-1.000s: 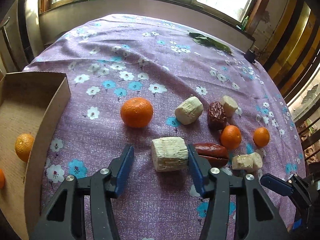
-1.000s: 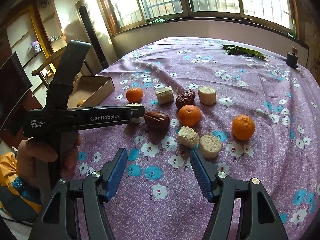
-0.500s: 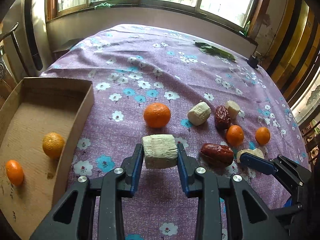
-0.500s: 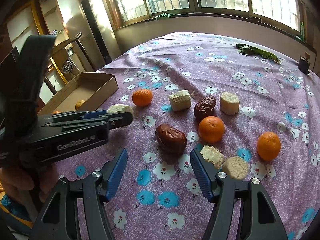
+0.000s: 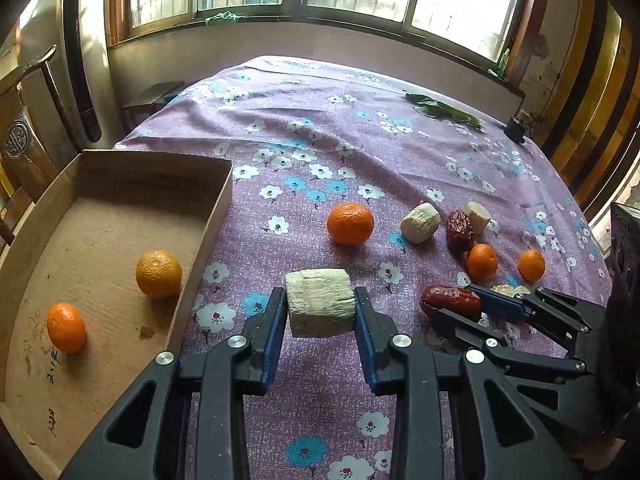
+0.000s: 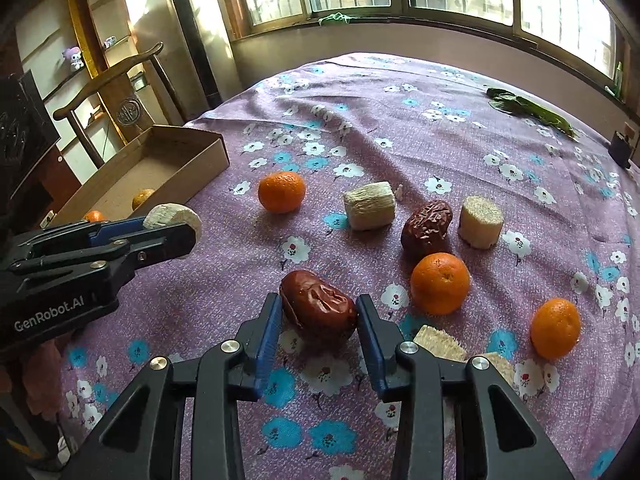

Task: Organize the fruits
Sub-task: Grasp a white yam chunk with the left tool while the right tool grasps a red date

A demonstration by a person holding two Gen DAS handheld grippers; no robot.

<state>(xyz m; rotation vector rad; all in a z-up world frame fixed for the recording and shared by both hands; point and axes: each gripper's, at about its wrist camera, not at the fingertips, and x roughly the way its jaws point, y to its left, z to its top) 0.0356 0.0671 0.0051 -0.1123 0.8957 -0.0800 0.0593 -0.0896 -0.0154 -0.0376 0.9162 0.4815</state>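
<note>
Matt cardboard box (image 5: 120, 184) left of the tongs; woven floral tablecloth (image 5: 320, 128) beneath them; glossy, wrinkled date (image 6: 318, 306) between them; pale chunk (image 5: 320, 302) looks fibrous, perhaps rough.

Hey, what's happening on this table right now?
A person is sorting fruit with two handheld grippers. The left gripper holds a pale cylinder chunk near the cardboard box, which already has two oranges. The right gripper has just closed around a dried red date still on the floral tablecloth.

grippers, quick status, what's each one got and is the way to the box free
Left gripper shut on pale chunk. Right gripper just closed around red date. Box holds two oranges, path looks open.
</note>
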